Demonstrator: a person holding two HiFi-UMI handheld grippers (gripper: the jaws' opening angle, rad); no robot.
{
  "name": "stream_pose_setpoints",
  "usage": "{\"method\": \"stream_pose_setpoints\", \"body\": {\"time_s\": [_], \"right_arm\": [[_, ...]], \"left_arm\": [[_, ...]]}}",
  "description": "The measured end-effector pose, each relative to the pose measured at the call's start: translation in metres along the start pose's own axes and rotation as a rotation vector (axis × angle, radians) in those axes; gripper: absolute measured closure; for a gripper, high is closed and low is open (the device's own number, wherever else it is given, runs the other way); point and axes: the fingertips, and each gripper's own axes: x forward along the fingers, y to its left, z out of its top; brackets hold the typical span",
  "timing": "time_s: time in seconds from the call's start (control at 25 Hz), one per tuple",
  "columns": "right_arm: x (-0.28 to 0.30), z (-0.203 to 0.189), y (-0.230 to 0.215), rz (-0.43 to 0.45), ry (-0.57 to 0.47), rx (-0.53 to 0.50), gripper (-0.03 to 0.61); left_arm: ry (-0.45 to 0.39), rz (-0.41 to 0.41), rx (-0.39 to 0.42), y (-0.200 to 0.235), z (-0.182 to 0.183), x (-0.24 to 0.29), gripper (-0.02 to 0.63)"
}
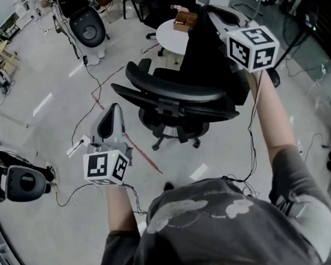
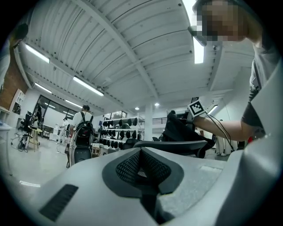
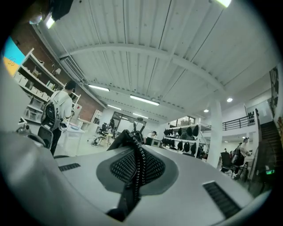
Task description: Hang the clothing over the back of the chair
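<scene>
A black office chair (image 1: pixel 174 105) stands on the floor in front of me, its curved backrest toward me. My right gripper (image 1: pixel 217 16) is raised over the chair's far right side and is shut on the black clothing (image 1: pixel 207 49), which hangs down onto the seat. In the right gripper view the garment's zip (image 3: pixel 137 165) is pinched between the pads. My left gripper (image 1: pixel 114 109) is shut and holds nothing, to the left of the backrest and clear of it. The left gripper view shows the backrest (image 2: pixel 172 145) and the hanging clothing (image 2: pixel 179 128) ahead.
A round white table (image 1: pixel 168 38) with a wooden box (image 1: pixel 185 19) stands behind the chair. Cables and a red line run over the floor. Another black seat (image 1: pixel 88 26) is at the far left, a black device (image 1: pixel 19 181) at the near left. A person with a backpack (image 2: pixel 83 130) stands far off.
</scene>
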Motion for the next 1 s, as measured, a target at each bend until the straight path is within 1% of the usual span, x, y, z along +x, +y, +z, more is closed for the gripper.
{"method": "stream_pose_setpoints", "body": {"time_s": [0.12,0.28,0.44,0.56,0.68,0.84,1.0], "right_arm": [[0.008,0.032,0.008,-0.003,-0.056,0.018,0.578],[0.014,0.062,0.02,-0.008,-0.109,0.027,0.578],[0.009,0.087,0.04,0.015,-0.162,0.04,0.578],[-0.002,0.109,0.062,0.042,-0.202,0.017,0.578],[-0.017,0.119,0.071,0.028,-0.216,-0.005,0.578],[-0.032,0.132,0.081,0.029,-0.224,-0.008,0.578],[-0.057,0.116,0.108,0.034,-0.242,-0.042,0.578]], "left_arm": [[-0.013,-0.016,-0.002,0.011,0.005,0.005,0.612],[-0.041,-0.05,-0.01,0.022,0.014,0.015,0.612],[-0.066,-0.092,0.0,0.027,0.023,0.021,0.612],[-0.075,-0.123,0.006,0.028,0.027,0.024,0.612],[-0.083,-0.145,0.004,0.03,0.034,0.028,0.612],[-0.08,-0.146,-0.007,0.032,0.048,0.031,0.612],[-0.09,-0.141,0.018,0.025,0.037,0.012,0.612]]}}
